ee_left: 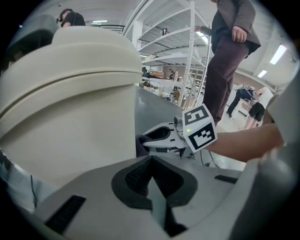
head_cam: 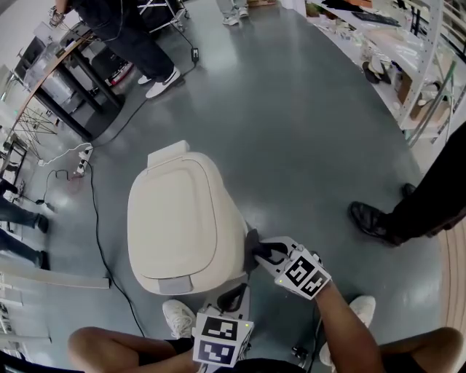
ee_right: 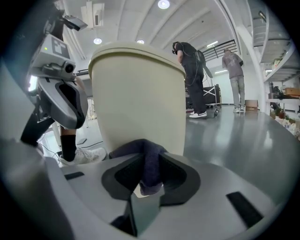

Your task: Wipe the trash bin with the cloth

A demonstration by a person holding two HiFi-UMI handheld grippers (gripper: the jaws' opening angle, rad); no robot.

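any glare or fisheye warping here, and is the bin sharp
Head view: even light, bin sharp, soft sheen on floor. Left gripper view: heavy fisheye, dark corners, bin bulges. Right gripper view: ceiling lights blown out, floor glossy.

Head view first: the cloth is barely a dark scrap, mostly covered by the right gripper, and the trash bin hides its own foot under that broad lid. In the left gripper view the bin spills past the top and left edges. In the right gripper view, the cloth's lower end vanishes between the clamped jaws. The person at the right is cut to shoe and trouser leg. The goods on the far-right shelves are too small to name.
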